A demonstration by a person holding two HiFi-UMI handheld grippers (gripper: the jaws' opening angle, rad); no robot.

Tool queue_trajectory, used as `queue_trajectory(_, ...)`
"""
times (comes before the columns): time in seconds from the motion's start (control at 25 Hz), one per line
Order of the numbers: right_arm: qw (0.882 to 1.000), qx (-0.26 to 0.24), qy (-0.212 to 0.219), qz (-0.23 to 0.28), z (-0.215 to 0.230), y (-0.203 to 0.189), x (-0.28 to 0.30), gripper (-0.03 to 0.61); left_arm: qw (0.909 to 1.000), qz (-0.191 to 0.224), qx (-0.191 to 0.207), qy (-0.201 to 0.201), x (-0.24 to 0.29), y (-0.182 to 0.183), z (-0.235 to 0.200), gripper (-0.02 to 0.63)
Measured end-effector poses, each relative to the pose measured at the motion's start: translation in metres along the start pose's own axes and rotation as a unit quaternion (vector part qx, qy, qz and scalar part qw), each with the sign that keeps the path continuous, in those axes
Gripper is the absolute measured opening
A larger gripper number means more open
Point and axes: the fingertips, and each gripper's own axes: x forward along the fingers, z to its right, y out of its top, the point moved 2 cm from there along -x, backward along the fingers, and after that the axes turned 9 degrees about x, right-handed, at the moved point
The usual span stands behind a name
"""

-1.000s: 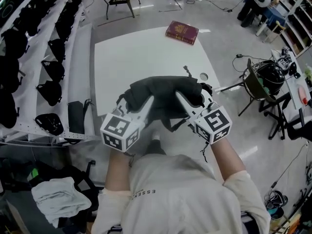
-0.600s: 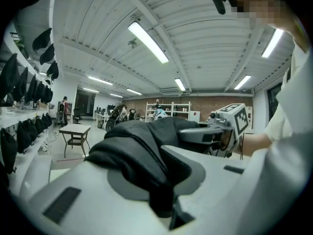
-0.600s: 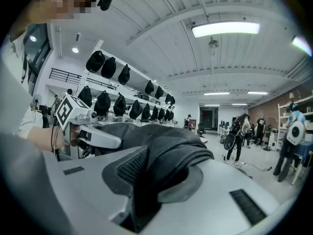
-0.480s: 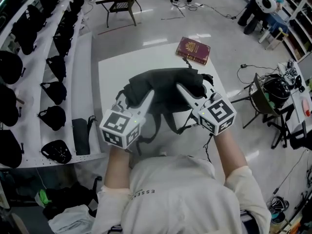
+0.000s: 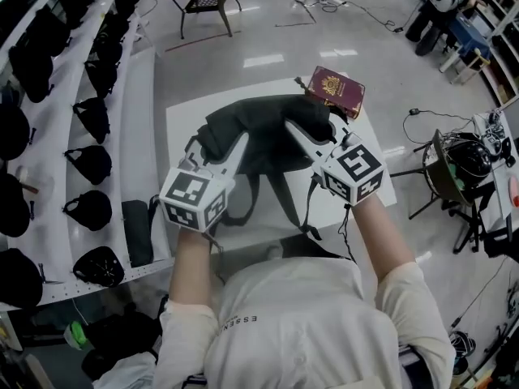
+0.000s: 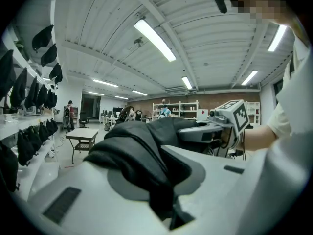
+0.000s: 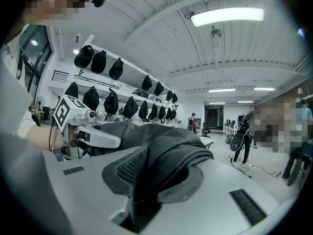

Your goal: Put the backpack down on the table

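Over the white table (image 5: 182, 124), hanging between two tools as a dark bundle: black backpack (image 5: 268, 128), apparently not resting on the top yet. Pinched at its left side by the left gripper (image 5: 233, 148), jaws narrow and closed on a fold of dark fabric. Pinched at its right side by the right gripper (image 5: 300, 134), jaws likewise narrow, clamped on a padded mesh part. Straps (image 5: 290, 211) dangling toward the near table edge. Just beyond the bag, at the far right corner, a red book (image 5: 335, 90). Along the left, shelves (image 5: 61, 128) of dark bags. Judged stage: already above the tabletop. Left to do: lower onto bare surface short of the book, open both jaws, pull back.
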Motion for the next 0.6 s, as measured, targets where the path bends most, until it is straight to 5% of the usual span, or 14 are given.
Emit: queue_trajectory(0.6,0.999,0.001,0.047,-0.016,0.086,-0.012,0.104,0.092,0.9991,-0.015,-0.018,0.036,0.086,-0.029,-0.088,0.067)
